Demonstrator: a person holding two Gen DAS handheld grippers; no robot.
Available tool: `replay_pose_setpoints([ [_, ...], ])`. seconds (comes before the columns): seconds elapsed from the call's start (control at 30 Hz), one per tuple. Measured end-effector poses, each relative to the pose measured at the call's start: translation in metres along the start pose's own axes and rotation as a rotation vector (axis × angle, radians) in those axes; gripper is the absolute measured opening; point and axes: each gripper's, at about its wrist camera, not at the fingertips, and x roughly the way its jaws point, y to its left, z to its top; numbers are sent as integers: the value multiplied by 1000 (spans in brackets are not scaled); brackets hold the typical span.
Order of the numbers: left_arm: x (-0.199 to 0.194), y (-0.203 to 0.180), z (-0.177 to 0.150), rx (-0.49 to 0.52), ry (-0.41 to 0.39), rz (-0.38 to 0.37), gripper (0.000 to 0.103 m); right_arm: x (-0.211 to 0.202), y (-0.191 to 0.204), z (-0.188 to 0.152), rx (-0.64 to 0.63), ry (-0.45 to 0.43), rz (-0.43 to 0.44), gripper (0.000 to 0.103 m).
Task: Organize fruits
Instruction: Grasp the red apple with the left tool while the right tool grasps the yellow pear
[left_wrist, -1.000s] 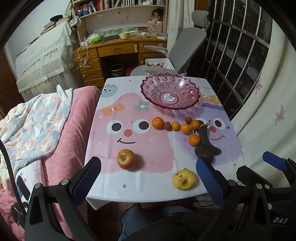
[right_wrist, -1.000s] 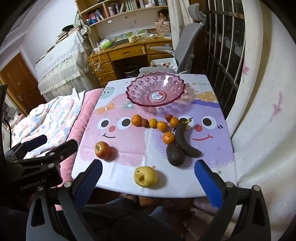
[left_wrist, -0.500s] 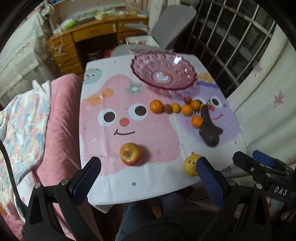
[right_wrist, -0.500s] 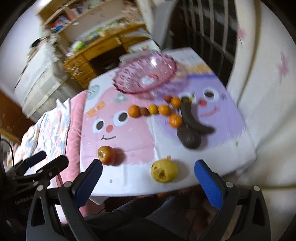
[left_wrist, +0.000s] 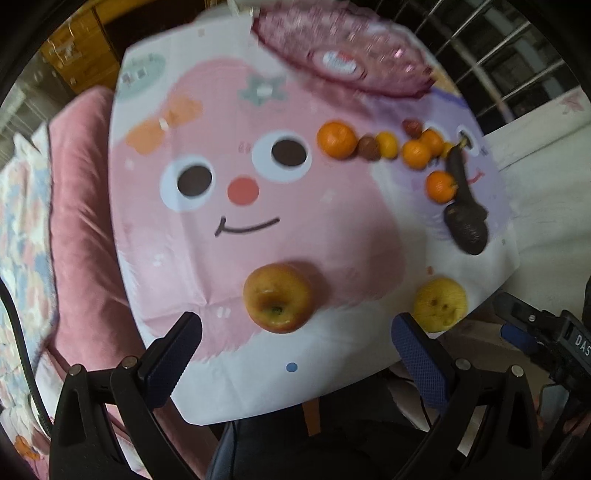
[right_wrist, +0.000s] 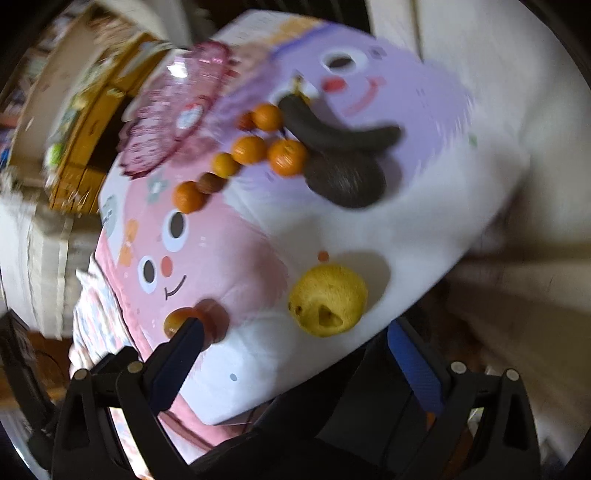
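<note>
Both tongs, left (left_wrist: 295, 347) and right (right_wrist: 291, 354), gape empty. The apple (left_wrist: 277, 297) looks firm, smooth, likely slippery; grip its widest middle.

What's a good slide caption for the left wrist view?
Open left tongs hover near a red-yellow apple on a cartoon tablecloth, oranges and pink bowl beyond.

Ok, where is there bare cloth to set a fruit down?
The pink middle of the tablecloth is bare, between the apple and the orange row. The right side is crowded: oranges, banana, avocado, yellow fruit.
</note>
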Motion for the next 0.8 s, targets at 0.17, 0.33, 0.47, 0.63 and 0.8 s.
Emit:
replay_pose_setpoints([
  [0.17, 44, 15, 10, -34, 89, -11, 100, 33, -13, 5, 133, 64, -16, 100],
  [0.33, 80, 23, 13, -69, 163, -44, 97, 60, -25, 5, 242, 108, -7, 98],
  [0.47, 102, 24, 12, -77, 200, -62, 95, 71, -32, 5, 296, 118, 1, 95],
  [0.63, 118, 21, 13, -75, 204, -69, 87, 83, -36, 5, 334, 129, 13, 82],
  [0.8, 133, 16, 17, -76, 213, -77, 74, 89, -38, 8, 364, 128, 15, 73],
])
